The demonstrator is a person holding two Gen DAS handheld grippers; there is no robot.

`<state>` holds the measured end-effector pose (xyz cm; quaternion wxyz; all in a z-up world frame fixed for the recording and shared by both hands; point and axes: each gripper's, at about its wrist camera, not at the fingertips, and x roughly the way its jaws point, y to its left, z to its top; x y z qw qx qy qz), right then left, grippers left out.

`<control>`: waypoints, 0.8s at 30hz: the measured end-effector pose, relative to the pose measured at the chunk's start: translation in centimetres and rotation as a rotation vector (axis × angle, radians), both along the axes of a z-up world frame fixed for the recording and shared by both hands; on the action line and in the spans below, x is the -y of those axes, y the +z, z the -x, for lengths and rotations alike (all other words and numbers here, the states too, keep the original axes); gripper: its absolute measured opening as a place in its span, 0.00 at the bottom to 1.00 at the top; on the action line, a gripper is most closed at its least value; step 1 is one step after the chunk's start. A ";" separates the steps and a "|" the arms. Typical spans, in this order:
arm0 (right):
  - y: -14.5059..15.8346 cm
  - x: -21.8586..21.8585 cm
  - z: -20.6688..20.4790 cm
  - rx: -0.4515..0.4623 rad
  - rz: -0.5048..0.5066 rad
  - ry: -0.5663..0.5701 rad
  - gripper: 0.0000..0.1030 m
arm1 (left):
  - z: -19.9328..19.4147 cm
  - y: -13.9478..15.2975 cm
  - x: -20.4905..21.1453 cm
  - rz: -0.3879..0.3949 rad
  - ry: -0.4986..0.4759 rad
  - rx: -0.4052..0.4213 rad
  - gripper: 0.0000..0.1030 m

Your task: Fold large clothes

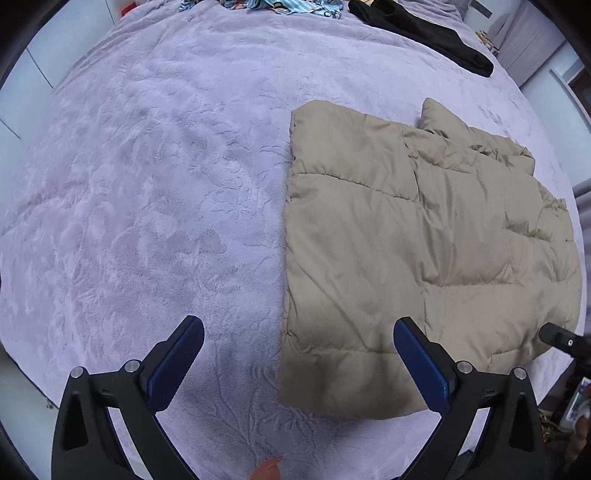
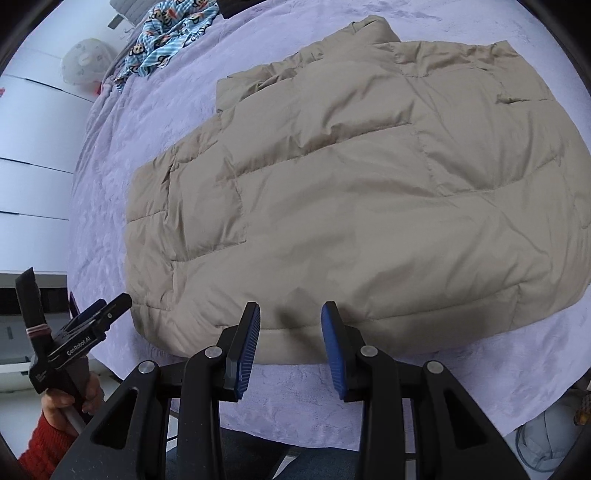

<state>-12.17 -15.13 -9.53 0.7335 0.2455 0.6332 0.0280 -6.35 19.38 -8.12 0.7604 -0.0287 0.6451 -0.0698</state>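
Tan jacket (image 1: 424, 240) lies flat on the bed (image 1: 147, 184) w/ sides already tucked in, so it's prob ready for the next fold. Left claw (image 1: 298, 332) wide apart, empty, jacket hem at its 3 o'clock. Right claw (image 2: 291, 314) half apart, empty, hem at 12.

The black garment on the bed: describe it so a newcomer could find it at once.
Start at the lilac bedspread covering the bed, where the tan padded jacket lies. Look past the jacket to the far edge: the black garment lies there beside a blue cartoon-print cloth. It is the only plain dark piece.
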 end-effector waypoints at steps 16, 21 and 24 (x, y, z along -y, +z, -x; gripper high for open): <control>-1.1 0.2 -0.1 -0.038 -0.054 -0.035 0.71 | -5.5 -5.1 -1.3 0.322 -0.070 -0.127 1.00; -1.3 0.2 -0.2 -0.050 -0.049 -0.028 0.71 | -7.2 -7.8 0.0 0.478 -0.112 -0.208 1.00; -1.5 -0.1 -0.3 -0.056 -0.044 -0.015 0.71 | -7.9 -9.0 1.6 0.494 -0.124 -0.229 1.00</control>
